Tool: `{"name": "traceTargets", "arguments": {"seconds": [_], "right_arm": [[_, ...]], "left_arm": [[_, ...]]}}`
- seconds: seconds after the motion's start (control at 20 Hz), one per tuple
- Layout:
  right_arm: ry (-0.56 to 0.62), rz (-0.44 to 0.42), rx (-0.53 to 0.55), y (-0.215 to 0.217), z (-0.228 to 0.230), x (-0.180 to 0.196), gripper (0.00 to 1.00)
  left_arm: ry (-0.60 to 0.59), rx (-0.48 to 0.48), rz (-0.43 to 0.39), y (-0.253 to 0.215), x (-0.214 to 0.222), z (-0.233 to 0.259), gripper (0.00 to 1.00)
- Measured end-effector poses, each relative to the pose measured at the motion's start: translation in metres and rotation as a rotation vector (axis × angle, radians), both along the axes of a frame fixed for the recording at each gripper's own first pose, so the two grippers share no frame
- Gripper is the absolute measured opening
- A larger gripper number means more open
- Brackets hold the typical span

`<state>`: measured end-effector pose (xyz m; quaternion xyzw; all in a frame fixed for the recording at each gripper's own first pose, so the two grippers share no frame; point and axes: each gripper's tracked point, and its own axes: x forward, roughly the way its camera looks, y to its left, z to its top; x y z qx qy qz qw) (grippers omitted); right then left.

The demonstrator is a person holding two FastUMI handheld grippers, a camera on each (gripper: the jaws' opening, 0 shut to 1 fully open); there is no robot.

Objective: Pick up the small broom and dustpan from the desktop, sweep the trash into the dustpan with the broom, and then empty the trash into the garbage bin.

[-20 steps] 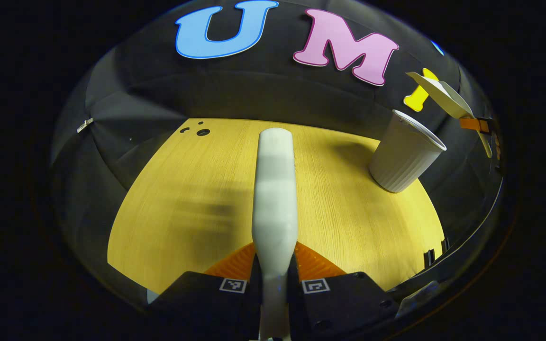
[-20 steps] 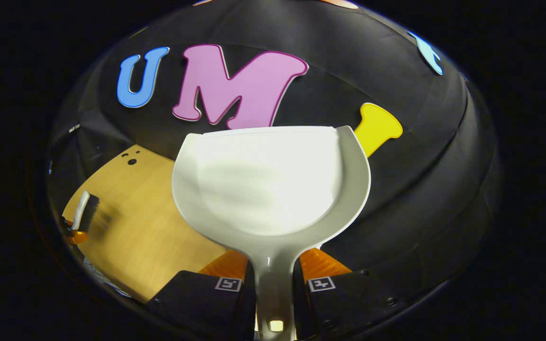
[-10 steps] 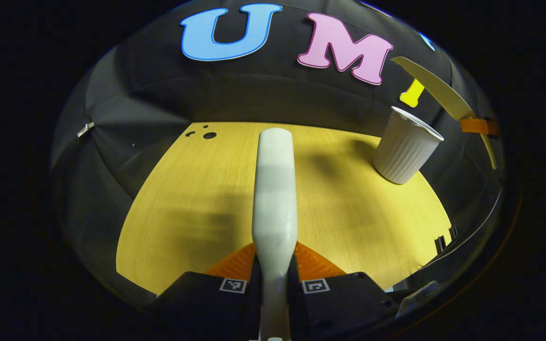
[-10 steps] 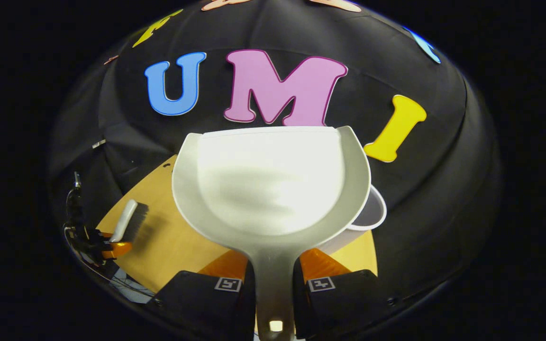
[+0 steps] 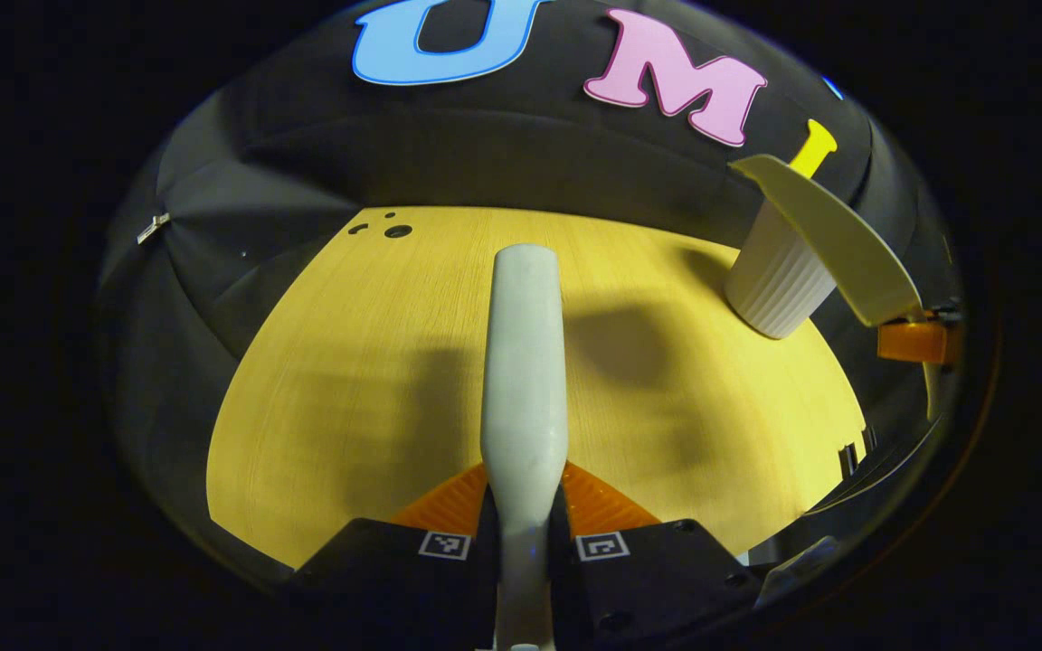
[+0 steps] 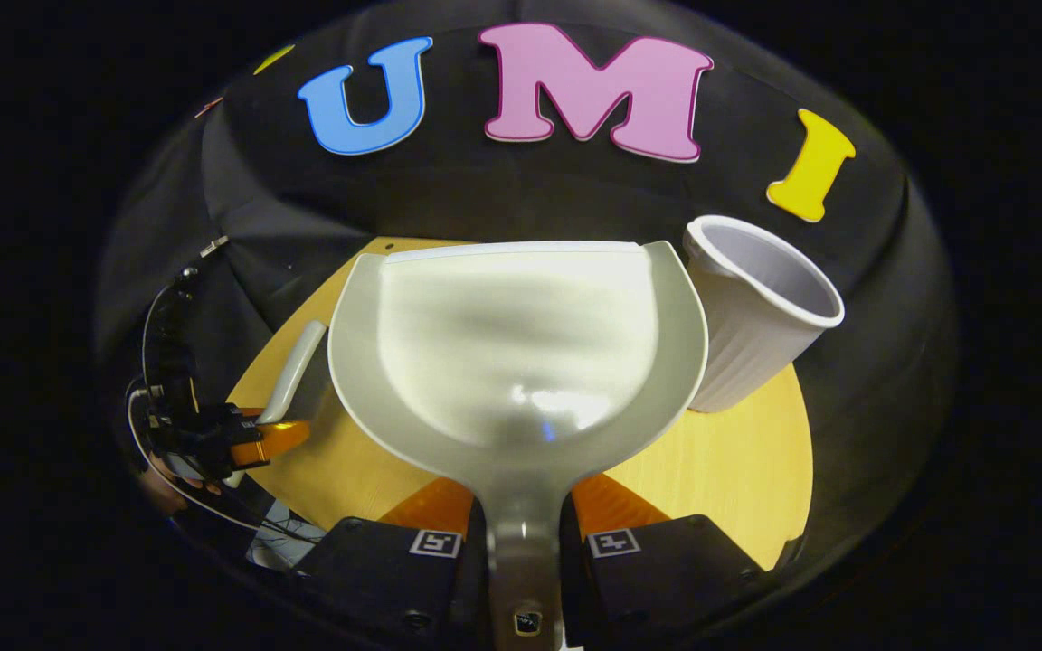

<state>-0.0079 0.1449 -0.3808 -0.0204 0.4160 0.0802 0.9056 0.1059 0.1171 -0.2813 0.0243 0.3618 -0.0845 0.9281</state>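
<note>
Since the earlier frames, the dustpan point(image 6: 521, 348) has swung from pointing at the booth wall to a position over the desk point(image 6: 720, 470), with the bin point(image 6: 756, 312) now fully exposed just to its right. In the right gripper view, the right gripper point(image 6: 521, 542) is clamped on the dustpan's grey handle, both orange fingers point(image 6: 616, 506) pressing against it; the pan's open scoop faces the camera and its interior appears empty. The white ribbed bin stands upright on the far right part of the desk. At the left of this view, the broom point(image 6: 295, 375) is seen farther off, held over the desk. In the left gripper view, the left gripper point(image 5: 521, 529) is closed on the broom's white handle point(image 5: 525, 362), which extends forward over the yellow wooden desk point(image 5: 349, 362). At the right of that view, the dustpan point(image 5: 824, 240) is seen edge-on, tilted directly above the bin point(image 5: 774, 280).
</note>
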Motion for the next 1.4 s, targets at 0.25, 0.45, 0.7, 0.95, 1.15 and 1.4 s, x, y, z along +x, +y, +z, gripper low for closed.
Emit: {"name": "traceTargets", "arguments": {"seconds": [0.25, 0.45, 0.7, 0.95, 1.15, 1.4], "right_arm": [[0.132, -0.045, -0.017, -0.004, -0.077, -0.017, 0.36], [0.207, -0.083, 0.003, 0.001, -0.123, -0.030, 0.33], [0.257, -0.103, -0.004, 0.001, -0.156, -0.032, 0.36], [0.272, -0.128, 0.009, 0.001, -0.163, -0.030, 0.36], [0.302, -0.118, -0.007, 0.001, -0.177, -0.028, 0.37], [0.255, -0.114, 0.051, 0.010, -0.164, -0.022, 0.56]], "left_arm": [[0.082, 0.014, 0.017, 0.000, 0.005, -0.029, 0.28], [0.156, 0.056, 0.021, 0.001, 0.019, -0.055, 0.28], [0.208, 0.132, 0.020, 0.012, 0.029, -0.068, 0.28], [0.266, 0.200, 0.041, 0.017, 0.026, -0.086, 0.28], [0.267, 0.209, 0.050, 0.021, 0.028, -0.085, 0.32], [0.196, 0.204, 0.023, 0.015, 0.028, -0.069, 0.41]]}}
